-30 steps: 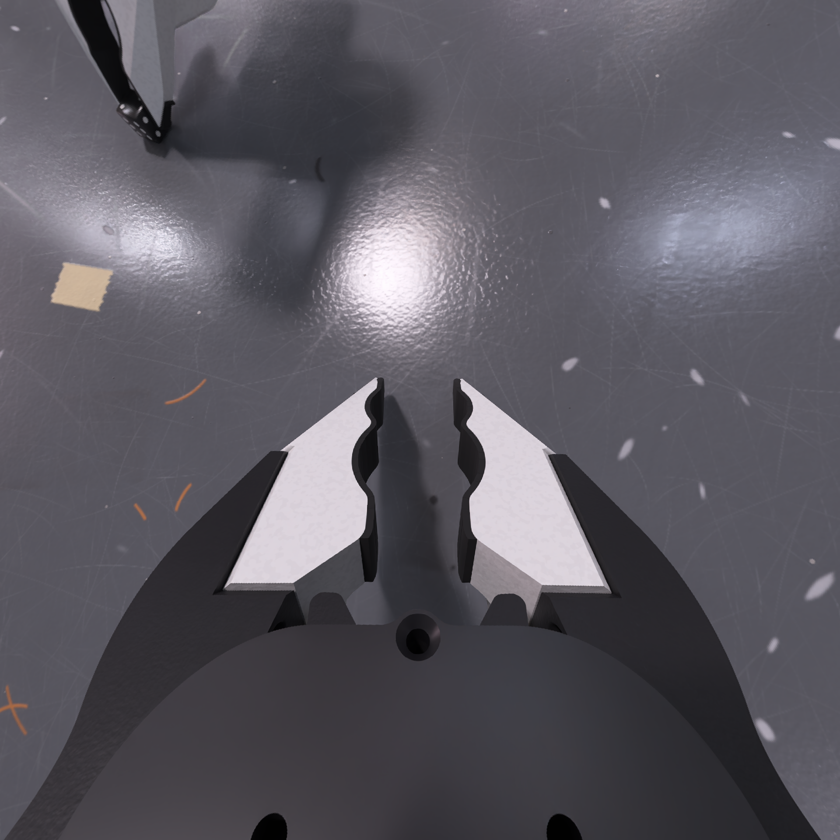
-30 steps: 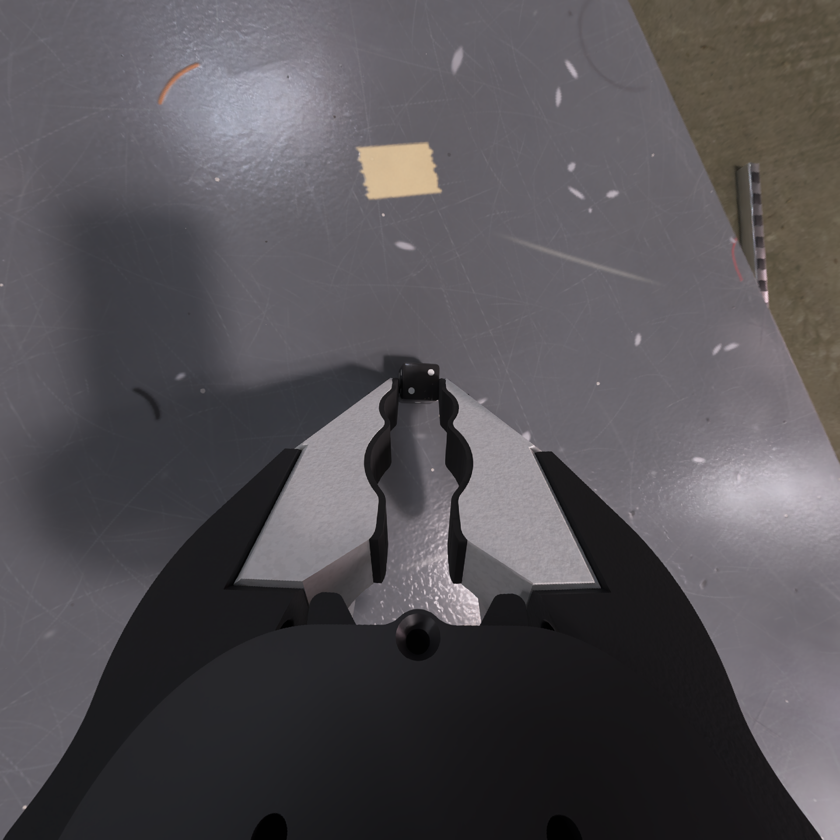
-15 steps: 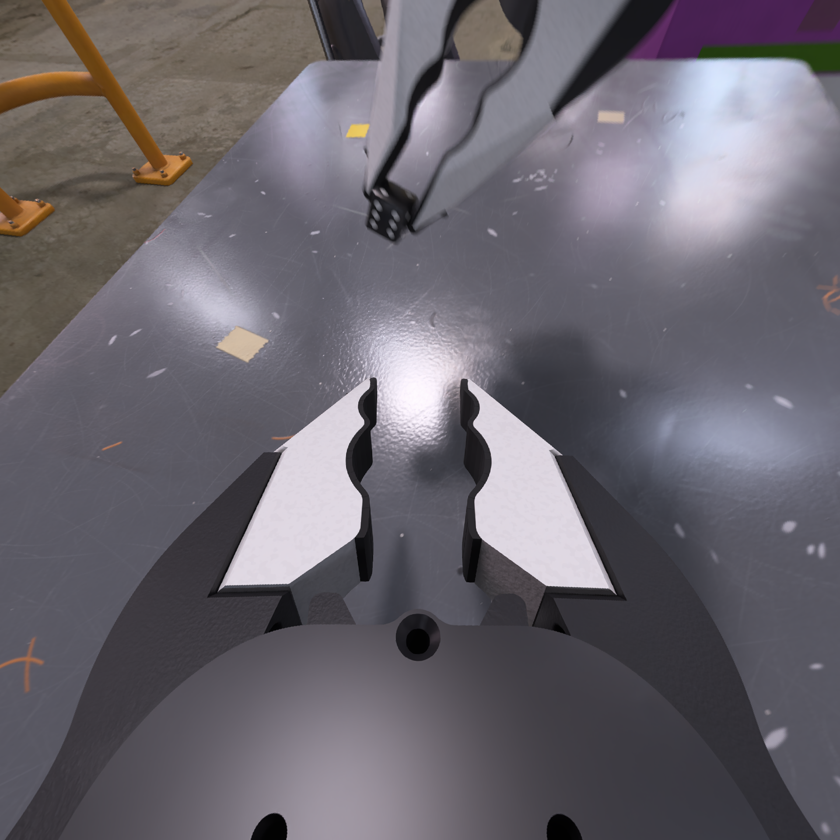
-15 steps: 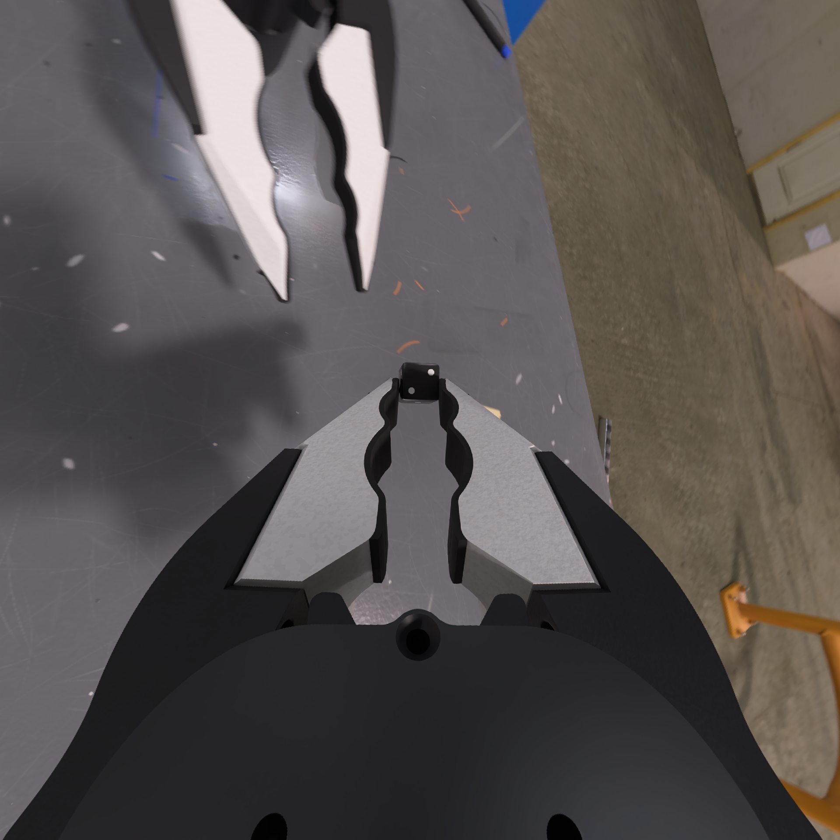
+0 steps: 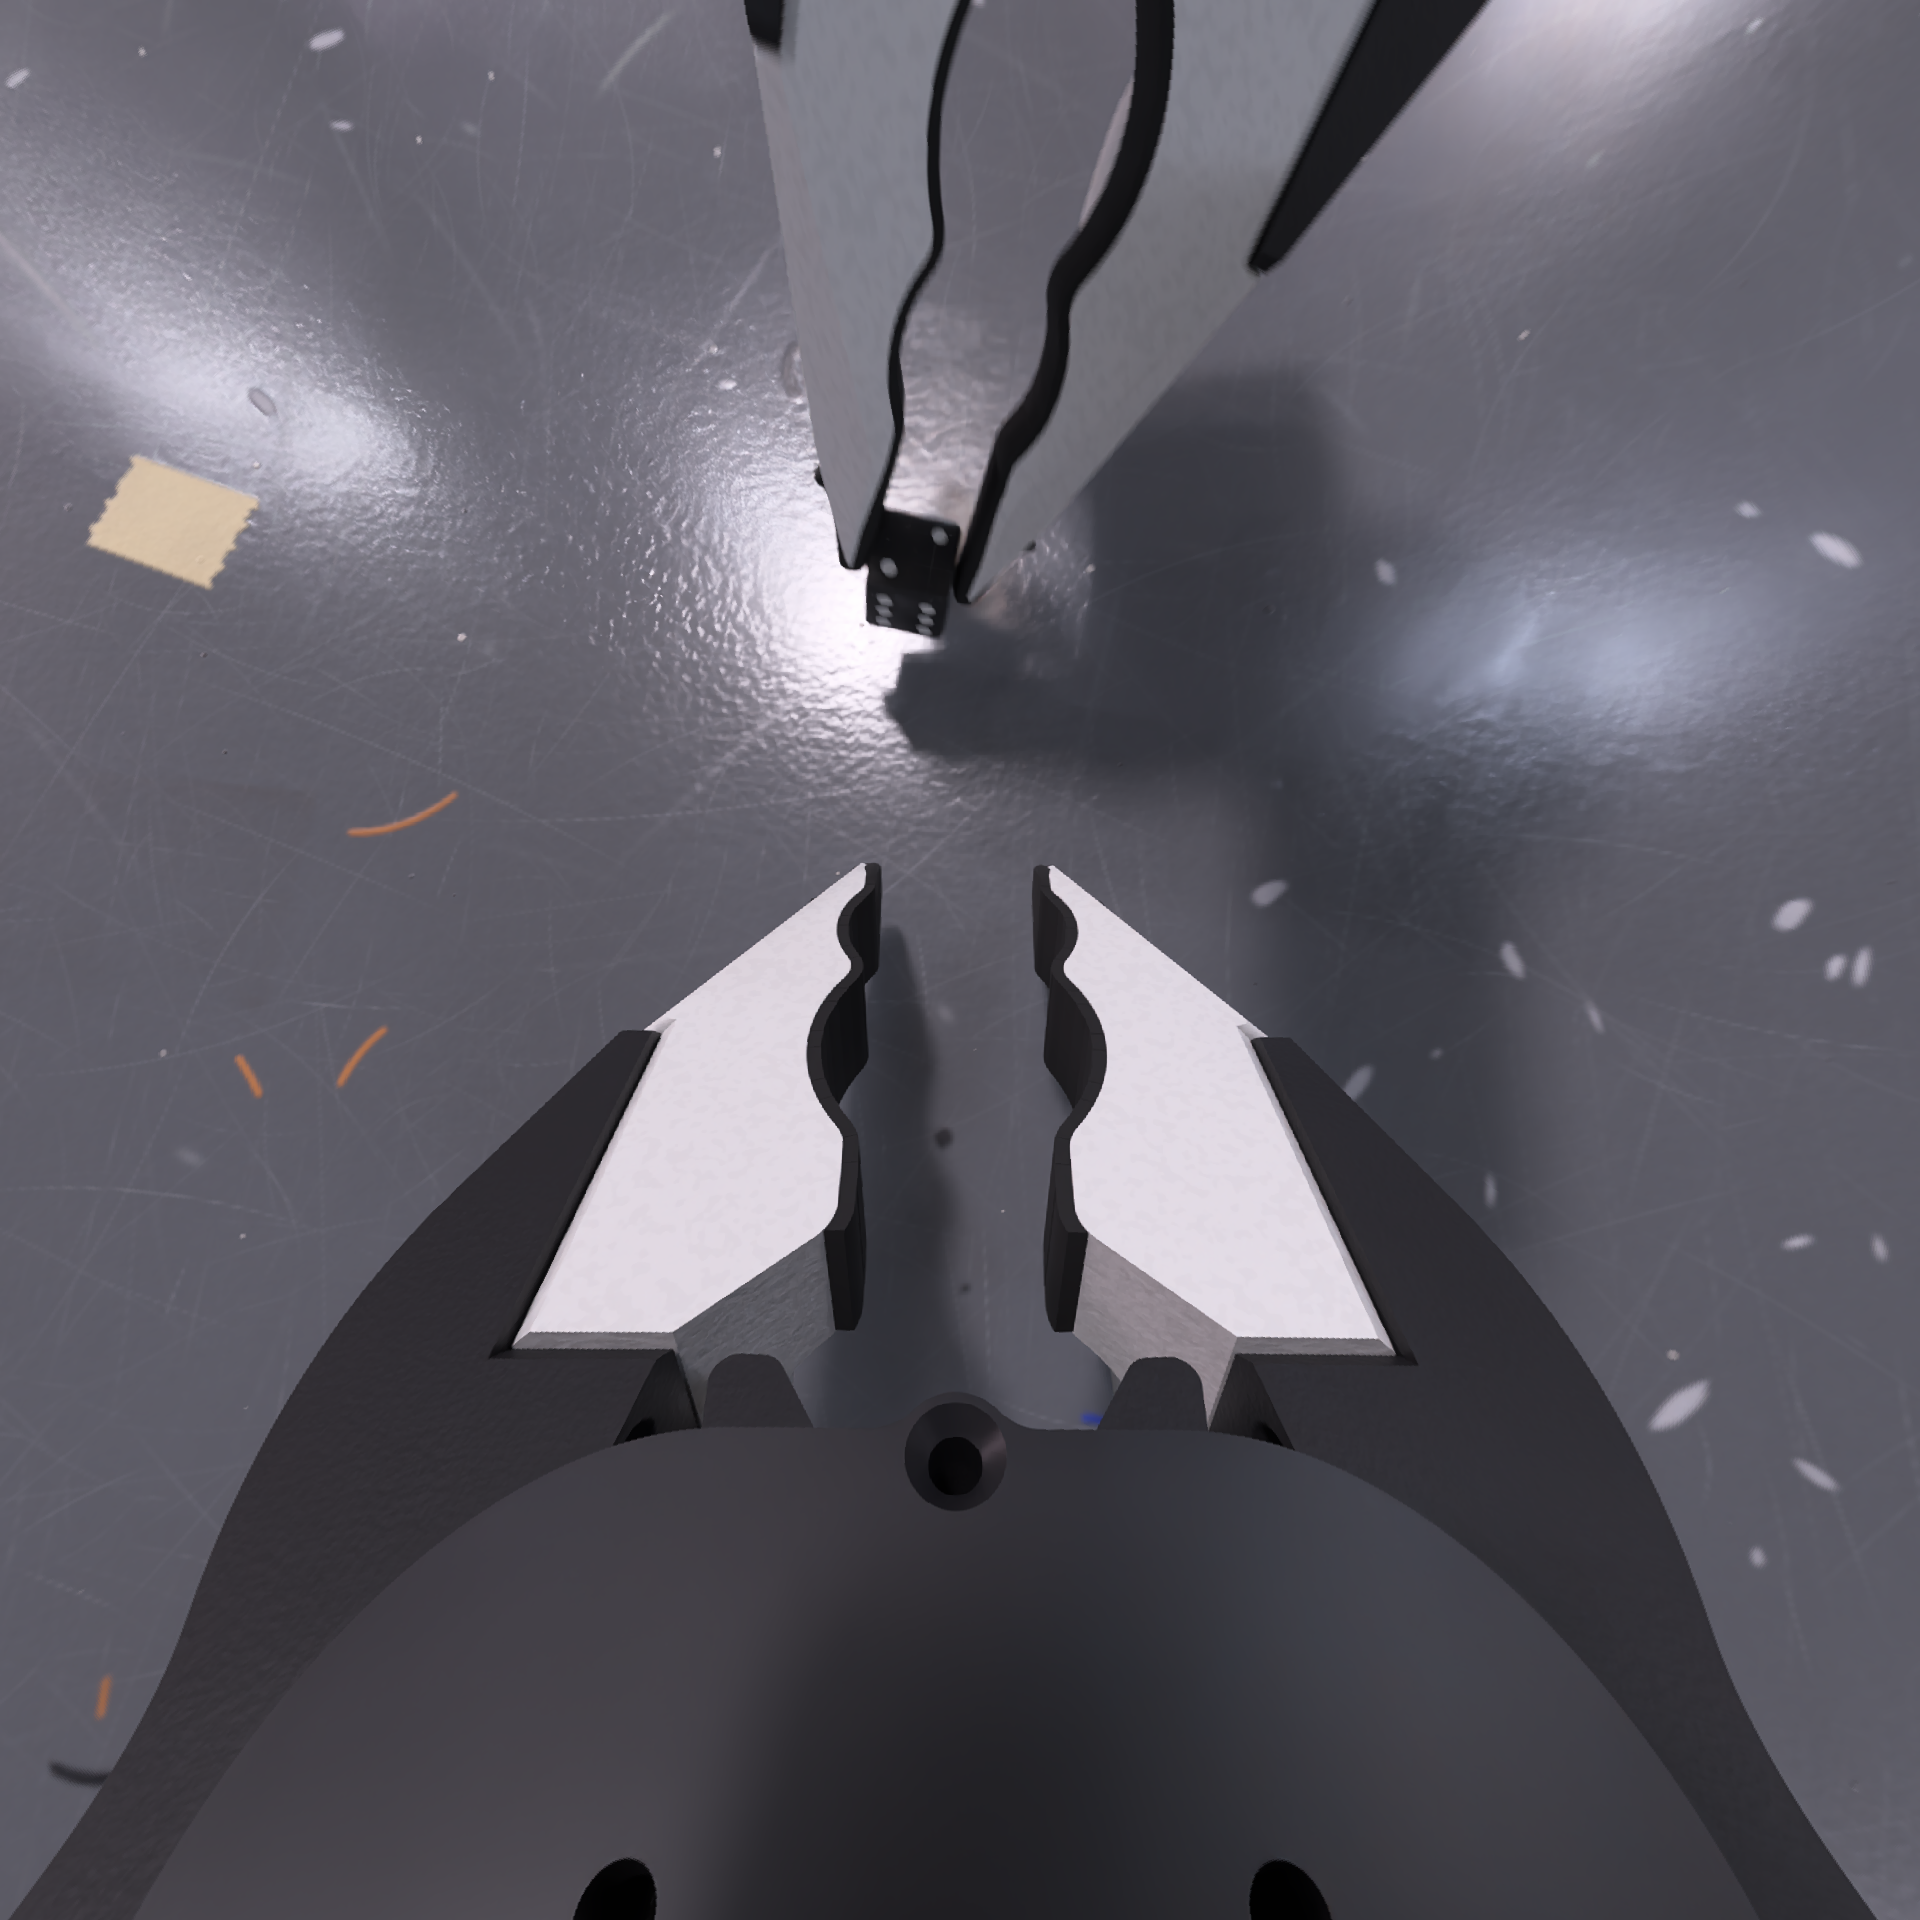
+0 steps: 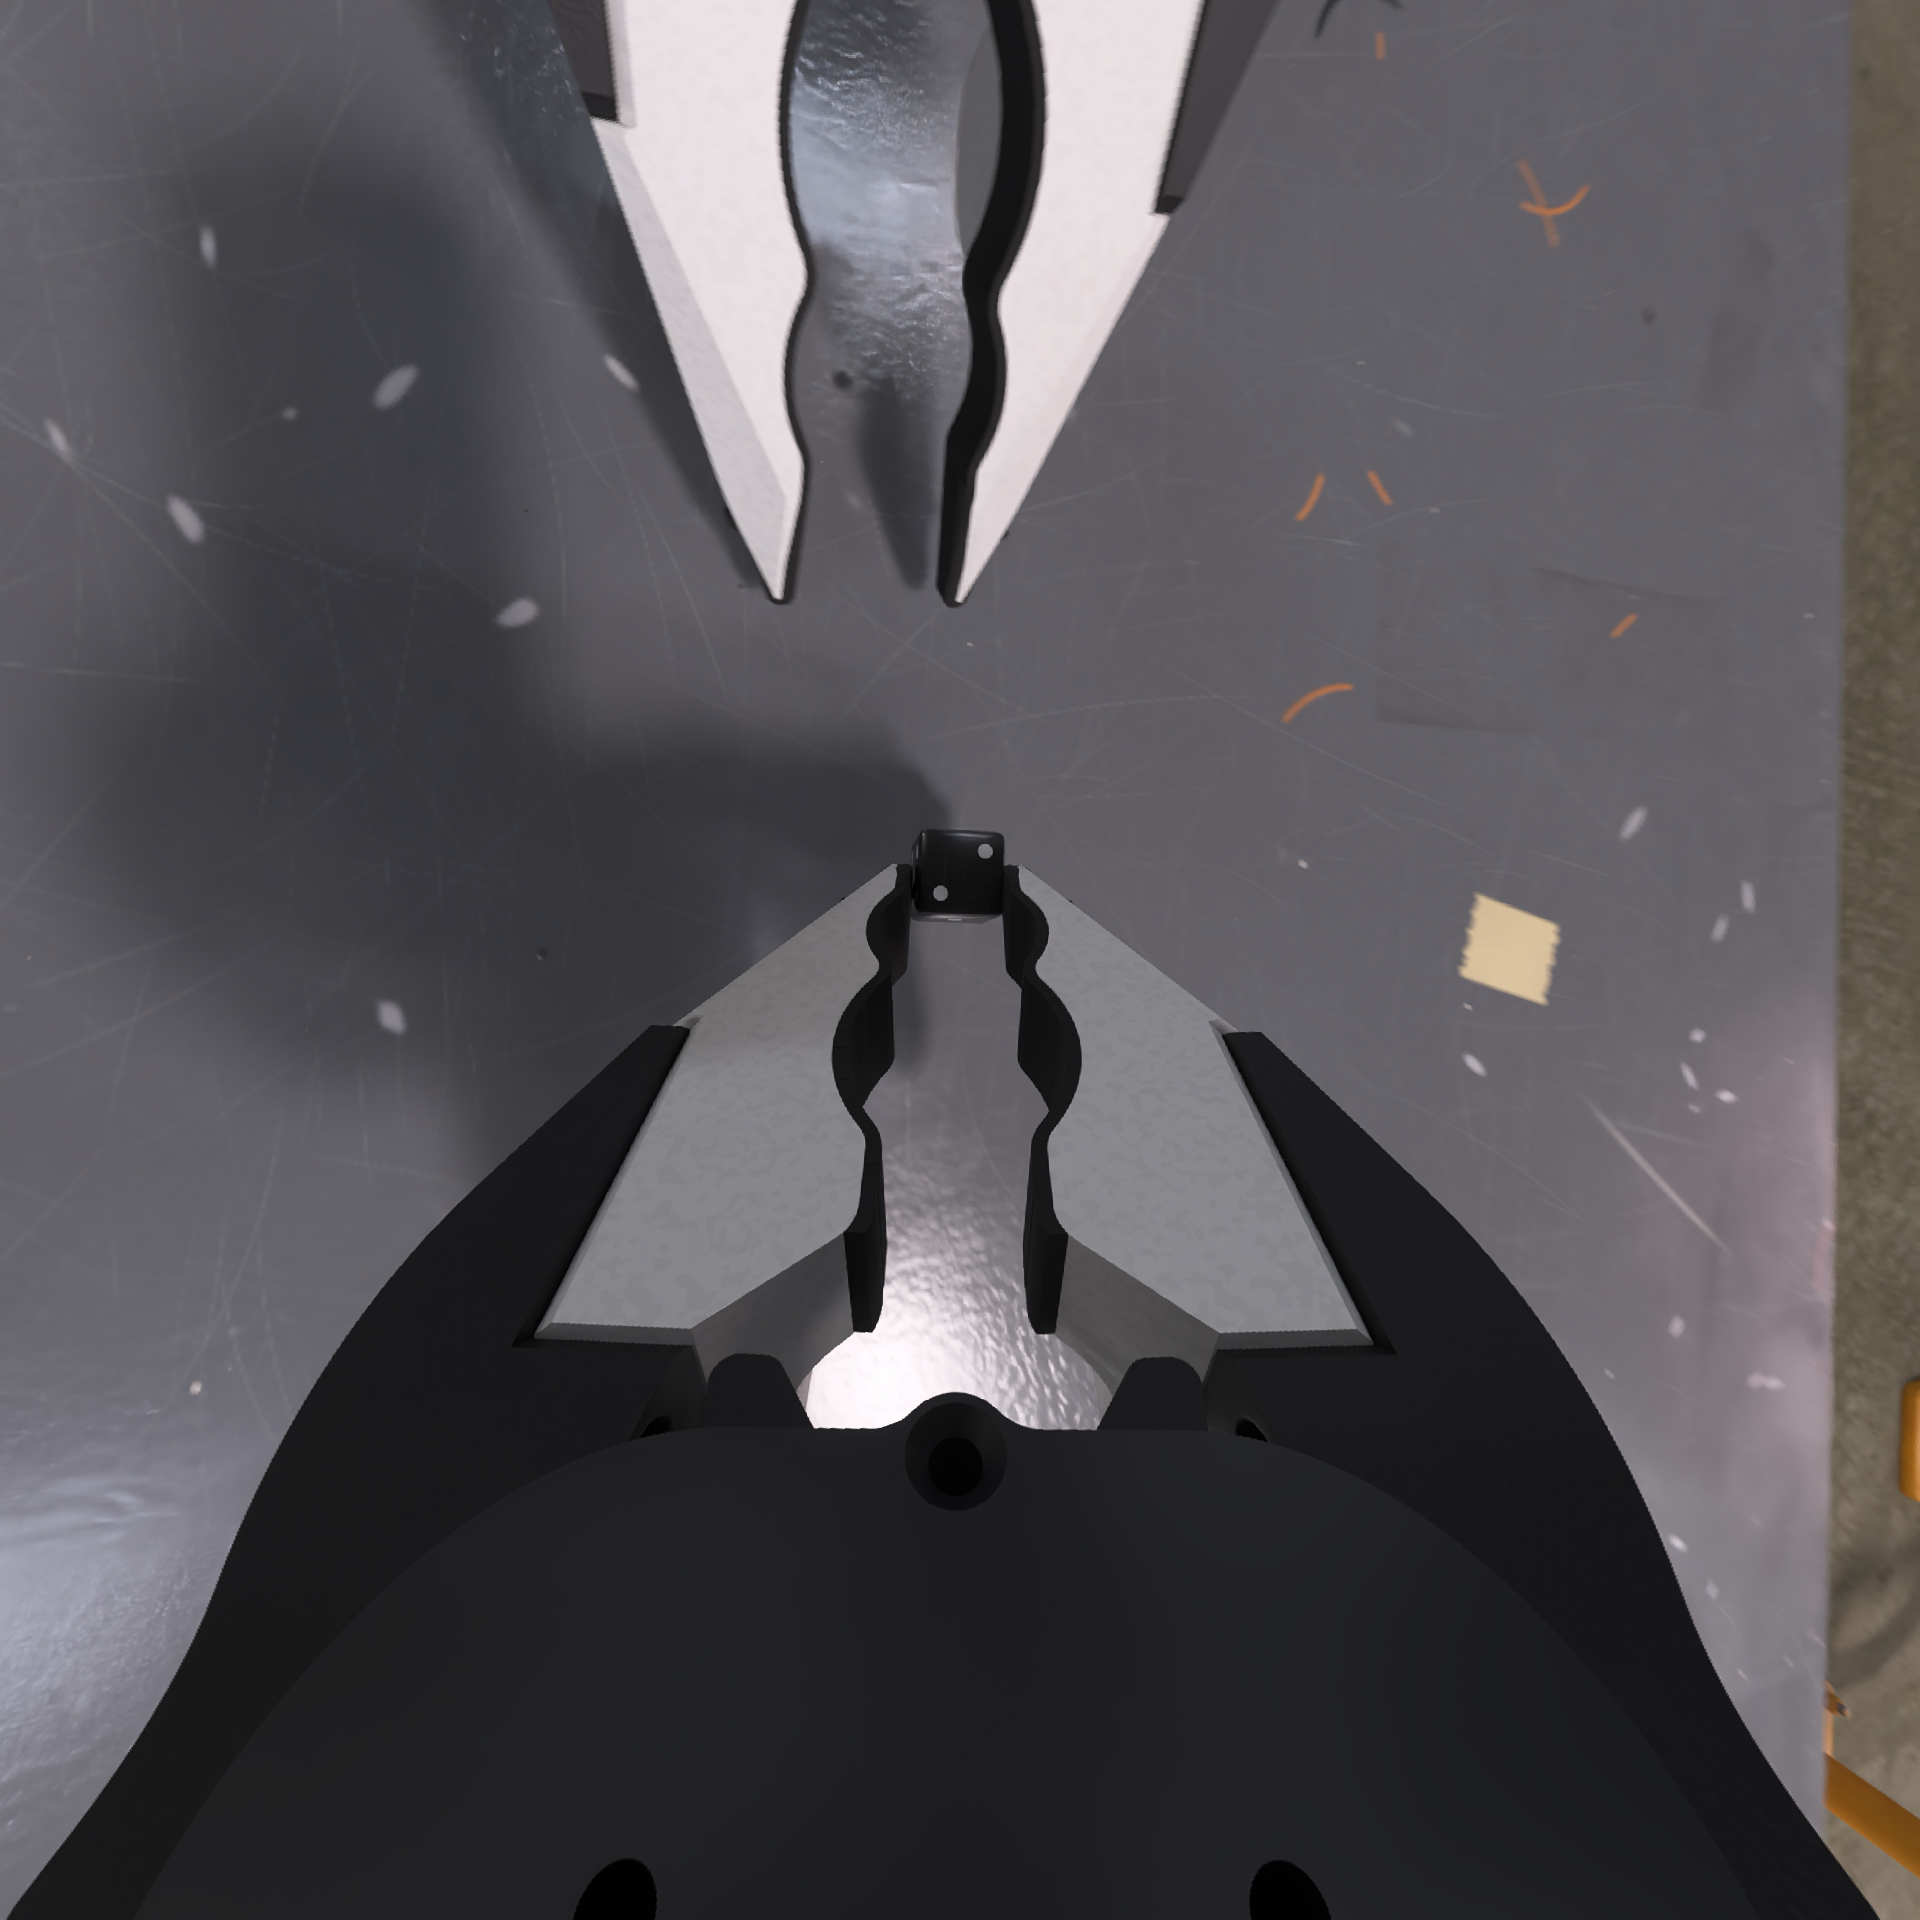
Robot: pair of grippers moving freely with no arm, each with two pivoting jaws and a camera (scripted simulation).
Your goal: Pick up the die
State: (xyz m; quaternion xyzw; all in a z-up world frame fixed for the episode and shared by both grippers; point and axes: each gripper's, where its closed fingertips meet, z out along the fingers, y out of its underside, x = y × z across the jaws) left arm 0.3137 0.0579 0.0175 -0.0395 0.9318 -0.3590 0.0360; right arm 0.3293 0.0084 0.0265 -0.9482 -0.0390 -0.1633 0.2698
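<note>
The die is small and black with white pips. My right gripper is shut on it at the fingertips and holds it above the grey table. In the left wrist view the die shows between the right gripper's tips, which come down from the top of the frame and cast a shadow on the table below. My left gripper is open and empty, facing the die from a short way off. It also shows at the top of the right wrist view.
A tan patch of tape lies on the table, left of the die; it also shows in the right wrist view. Orange marks and white flecks dot the surface. The table's edge and brown floor run along the right.
Both grippers have swung to point down at the table and face each other tip to tip. The right gripper has kept the die in its fingertips throughout. The left gripper stays open.
</note>
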